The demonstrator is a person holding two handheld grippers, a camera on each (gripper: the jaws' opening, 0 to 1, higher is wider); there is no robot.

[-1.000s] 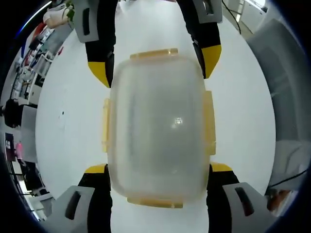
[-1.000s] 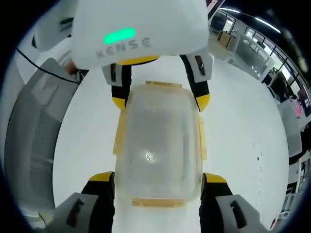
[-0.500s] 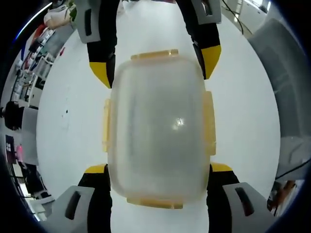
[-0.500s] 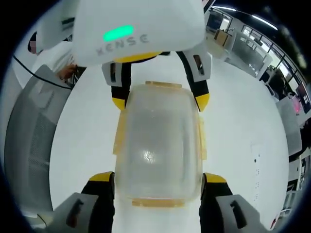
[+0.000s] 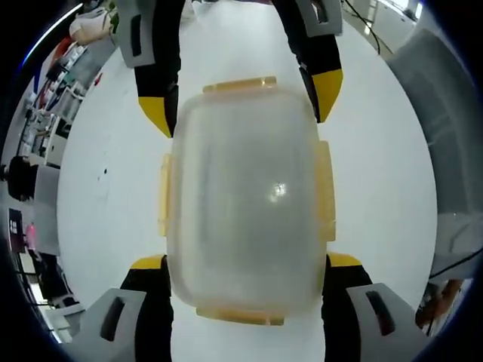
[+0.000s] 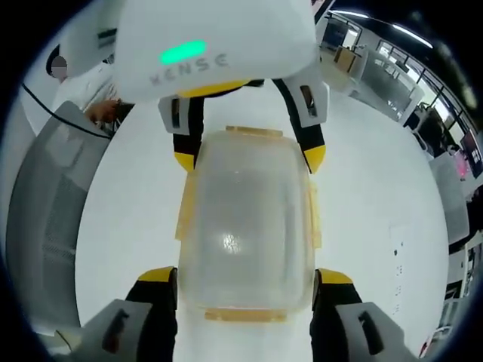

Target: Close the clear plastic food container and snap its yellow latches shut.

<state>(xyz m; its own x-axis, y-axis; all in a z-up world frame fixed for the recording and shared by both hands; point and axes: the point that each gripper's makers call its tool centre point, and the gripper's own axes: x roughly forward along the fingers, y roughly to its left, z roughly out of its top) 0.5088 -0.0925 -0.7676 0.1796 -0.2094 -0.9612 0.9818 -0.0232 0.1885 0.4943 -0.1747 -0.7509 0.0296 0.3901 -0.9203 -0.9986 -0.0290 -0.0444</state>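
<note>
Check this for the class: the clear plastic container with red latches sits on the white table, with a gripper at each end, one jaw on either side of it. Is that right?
Not quite: the latches are yellow, not red, as the left gripper view shows. The rest holds: the clear plastic container sits on the white table, with the left gripper and right gripper straddling its ends.

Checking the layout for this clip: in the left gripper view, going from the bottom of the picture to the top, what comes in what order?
Left gripper → near yellow latch → clear container lid → far yellow latch → right gripper.
</note>
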